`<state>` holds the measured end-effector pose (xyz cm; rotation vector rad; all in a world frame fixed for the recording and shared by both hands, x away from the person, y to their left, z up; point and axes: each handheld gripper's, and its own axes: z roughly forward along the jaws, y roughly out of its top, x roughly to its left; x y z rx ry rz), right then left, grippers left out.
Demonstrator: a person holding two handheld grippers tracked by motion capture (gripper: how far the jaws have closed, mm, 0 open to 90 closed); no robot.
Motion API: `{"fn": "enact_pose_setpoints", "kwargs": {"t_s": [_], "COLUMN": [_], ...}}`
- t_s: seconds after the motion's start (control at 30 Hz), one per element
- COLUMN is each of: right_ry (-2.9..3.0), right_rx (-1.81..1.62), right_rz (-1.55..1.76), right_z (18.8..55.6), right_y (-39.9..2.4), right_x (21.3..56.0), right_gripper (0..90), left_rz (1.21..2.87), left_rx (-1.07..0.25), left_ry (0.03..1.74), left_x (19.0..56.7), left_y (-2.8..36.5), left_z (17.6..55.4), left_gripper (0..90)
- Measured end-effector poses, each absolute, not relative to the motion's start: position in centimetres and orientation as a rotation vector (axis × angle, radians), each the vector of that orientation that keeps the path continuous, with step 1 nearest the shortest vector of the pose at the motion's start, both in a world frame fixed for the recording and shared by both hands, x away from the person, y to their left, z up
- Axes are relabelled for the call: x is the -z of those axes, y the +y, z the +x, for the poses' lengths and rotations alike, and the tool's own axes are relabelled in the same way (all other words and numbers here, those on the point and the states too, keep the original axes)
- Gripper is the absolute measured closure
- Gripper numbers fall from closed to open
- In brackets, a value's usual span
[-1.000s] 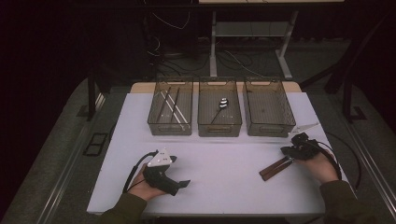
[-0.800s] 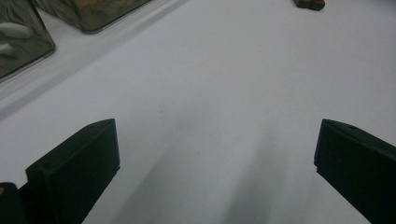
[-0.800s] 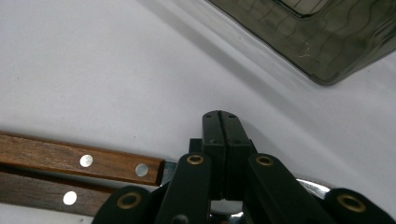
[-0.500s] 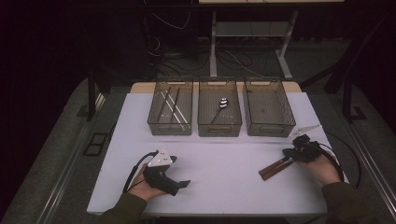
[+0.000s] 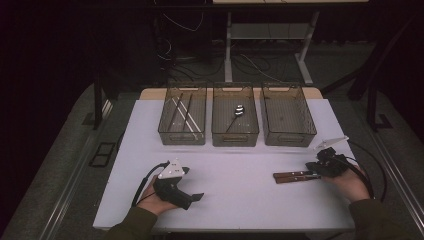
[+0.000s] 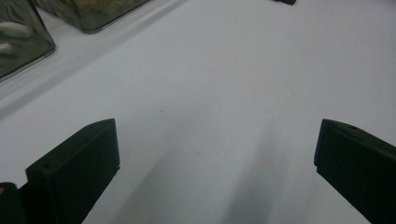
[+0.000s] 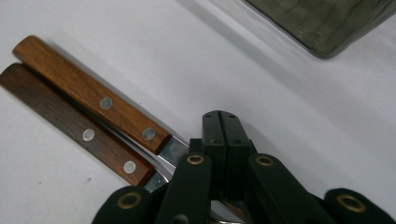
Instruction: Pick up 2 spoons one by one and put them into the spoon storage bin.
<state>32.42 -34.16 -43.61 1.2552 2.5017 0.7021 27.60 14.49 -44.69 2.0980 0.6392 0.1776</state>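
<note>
Two knives with riveted wooden handles [image 5: 292,176] lie side by side on the white table [image 5: 240,165], handles pointing left. In the right gripper view the lighter handle [image 7: 91,95] lies beside the darker one [image 7: 70,125], and both blades run under my right gripper [image 7: 222,122]. Its jaws are shut just over the blades; I see nothing between the pads. In the high view the right gripper [image 5: 315,173] sits at the knives' blade end. My left gripper [image 5: 194,197] rests near the front left, jaws wide open [image 6: 215,154] over bare table.
Three clear grey bins stand in a row at the back: the left bin [image 5: 182,135] holds thin sticks, the middle bin [image 5: 235,136] holds a spoon [image 5: 238,111], the right bin [image 5: 290,136] looks bare. Cables trail from both grippers.
The right gripper has shifted slightly, and the knives now lie more level across the table than before. The left gripper has not moved.
</note>
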Motion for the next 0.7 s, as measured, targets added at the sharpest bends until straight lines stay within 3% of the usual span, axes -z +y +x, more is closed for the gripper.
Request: {"fn": "enact_pose_setpoints", "kwargs": {"t_s": [0.7], "right_ry": [2.545], "right_rx": [-0.702], "right_rz": [1.24], "right_z": [30.6], "right_y": [-35.2], "right_x": [43.5], "right_gripper": [90.0], "left_rz": [2.097], "left_rx": [-0.176], "left_ry": [0.641], "left_x": [44.7], "left_y": [14.5], "left_z": [27.6], "left_gripper": [0.0]}}
